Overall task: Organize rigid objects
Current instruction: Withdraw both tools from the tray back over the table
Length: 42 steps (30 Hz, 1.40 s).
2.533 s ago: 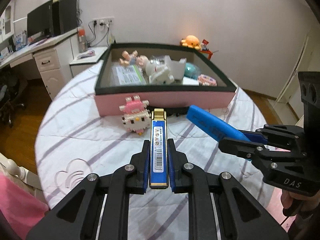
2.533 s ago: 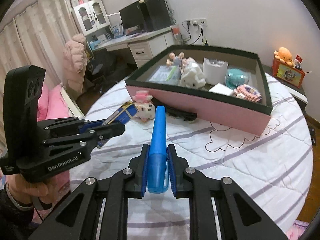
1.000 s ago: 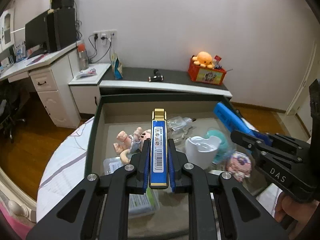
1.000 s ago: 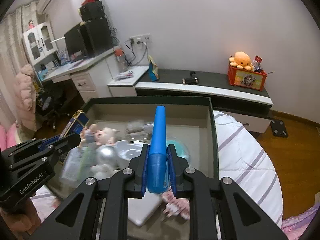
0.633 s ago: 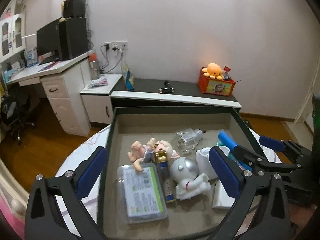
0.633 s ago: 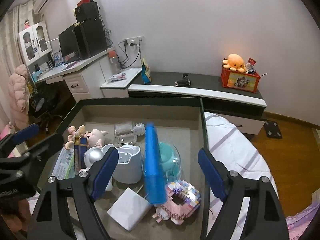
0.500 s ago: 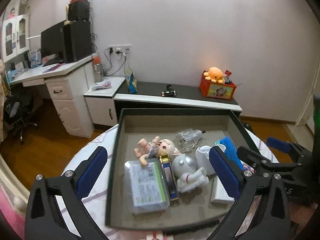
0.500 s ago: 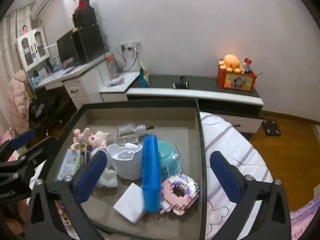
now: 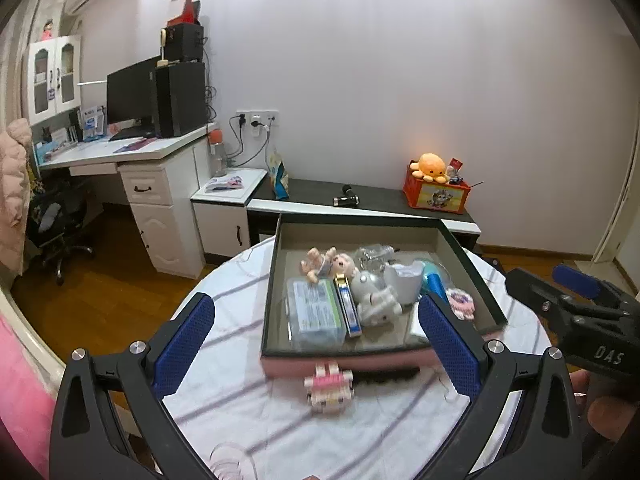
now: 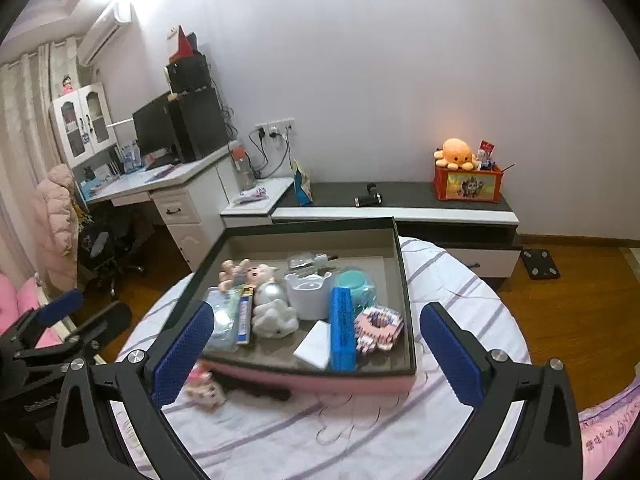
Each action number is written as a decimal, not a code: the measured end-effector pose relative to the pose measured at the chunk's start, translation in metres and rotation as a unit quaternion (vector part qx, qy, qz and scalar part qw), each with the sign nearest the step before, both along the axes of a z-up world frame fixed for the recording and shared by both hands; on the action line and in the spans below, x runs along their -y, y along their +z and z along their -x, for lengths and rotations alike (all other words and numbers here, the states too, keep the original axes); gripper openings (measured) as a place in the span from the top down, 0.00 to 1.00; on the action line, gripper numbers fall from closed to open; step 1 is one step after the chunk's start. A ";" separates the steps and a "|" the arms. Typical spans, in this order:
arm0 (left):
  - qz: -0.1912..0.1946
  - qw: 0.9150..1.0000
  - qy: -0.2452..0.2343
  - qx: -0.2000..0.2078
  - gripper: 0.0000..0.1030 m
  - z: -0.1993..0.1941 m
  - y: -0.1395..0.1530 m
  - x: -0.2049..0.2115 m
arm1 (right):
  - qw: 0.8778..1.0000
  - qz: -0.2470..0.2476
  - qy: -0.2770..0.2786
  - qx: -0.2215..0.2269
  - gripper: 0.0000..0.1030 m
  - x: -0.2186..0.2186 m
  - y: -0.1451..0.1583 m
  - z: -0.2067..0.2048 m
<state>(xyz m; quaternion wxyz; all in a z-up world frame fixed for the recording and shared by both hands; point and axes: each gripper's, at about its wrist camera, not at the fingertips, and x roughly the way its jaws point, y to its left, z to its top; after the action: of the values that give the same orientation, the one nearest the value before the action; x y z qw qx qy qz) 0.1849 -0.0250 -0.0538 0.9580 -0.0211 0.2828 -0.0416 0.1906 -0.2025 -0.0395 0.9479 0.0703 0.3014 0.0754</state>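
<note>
A pink box with a dark rim (image 9: pixel 344 360) (image 10: pixel 404 280) stands on the round table. In it lie a blue and gold slim pack (image 9: pixel 347 306) (image 10: pixel 243 316), a blue bar (image 10: pixel 342 328) (image 9: pixel 435 283), a white astronaut toy (image 9: pixel 374 296), a doll (image 9: pixel 332 262) and a white cup (image 10: pixel 308 290). My left gripper (image 9: pixel 320 344) is open and empty, above the table in front of the box. My right gripper (image 10: pixel 316 352) is open and empty, also back from the box. A pink and white block figure (image 9: pixel 329 388) (image 10: pixel 202 390) stands on the cloth before the box.
A black flat object (image 9: pixel 384 376) lies against the box front. A striped white cloth (image 10: pixel 460 292) covers the table. Beyond are a low dark bench (image 10: pixel 400 196) with an orange toy box (image 10: pixel 468 184), a white desk (image 9: pixel 132 156) and wooden floor.
Both grippers carried their objects over the box and opened, leaving the blue and gold pack and the blue bar inside. Both have since pulled back from the box.
</note>
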 end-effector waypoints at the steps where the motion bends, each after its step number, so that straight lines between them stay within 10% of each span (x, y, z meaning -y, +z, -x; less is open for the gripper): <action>1: 0.000 1.000 -0.001 0.001 0.00 0.005 0.001 -0.002 | 1.000 -0.002 -0.001 0.004 0.00 -0.001 0.003 0.009; 22: -0.002 1.000 0.015 -0.002 0.00 0.120 -0.003 -0.012 | 0.999 -0.035 -0.018 0.022 0.00 -0.006 -0.002 0.135; 42: -0.003 1.000 0.021 -0.012 0.00 0.134 -0.013 -0.020 | 1.000 -0.016 0.006 0.015 0.00 -0.029 -0.009 0.147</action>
<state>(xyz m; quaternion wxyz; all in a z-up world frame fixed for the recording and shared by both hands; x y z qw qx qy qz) 0.0511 -0.0053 -0.0669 0.9552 -0.0249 0.2943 -0.0209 0.0435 -0.1737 -0.0484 0.9505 0.0819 0.2868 0.0872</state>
